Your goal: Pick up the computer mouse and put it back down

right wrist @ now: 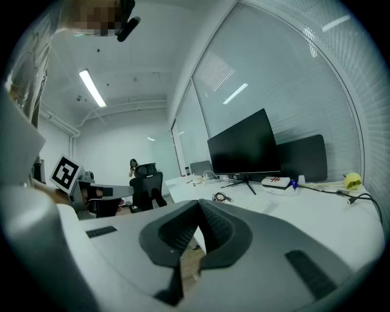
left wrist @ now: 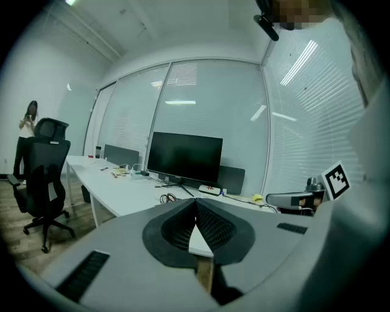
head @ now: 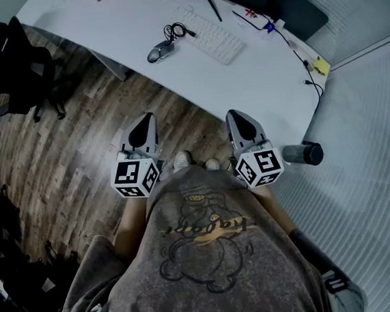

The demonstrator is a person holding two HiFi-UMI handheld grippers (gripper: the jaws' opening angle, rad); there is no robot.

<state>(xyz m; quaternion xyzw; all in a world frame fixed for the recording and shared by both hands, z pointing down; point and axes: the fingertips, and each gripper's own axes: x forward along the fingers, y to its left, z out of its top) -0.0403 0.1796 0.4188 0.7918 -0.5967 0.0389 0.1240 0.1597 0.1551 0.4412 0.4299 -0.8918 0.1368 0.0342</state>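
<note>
A grey computer mouse (head: 160, 51) lies on the white desk (head: 263, 77), just left of a white keyboard (head: 213, 42), with a coiled black cable (head: 176, 31) behind it. Both grippers are held at waist height over the wooden floor, short of the desk's near edge and well away from the mouse. My left gripper (head: 148, 121) has its jaws pressed together with nothing between them; its own view shows the pads meeting (left wrist: 195, 206). My right gripper (head: 236, 118) is likewise shut and empty (right wrist: 198, 206). Neither gripper view shows the mouse, only the cable coil (left wrist: 167, 198).
A black monitor (left wrist: 184, 157) stands on the desk behind the keyboard. A black office chair (head: 18, 66) sits on the floor at left. A dark cylindrical flask (head: 303, 154) lies near the desk's right end. A person (left wrist: 27, 119) stands far off.
</note>
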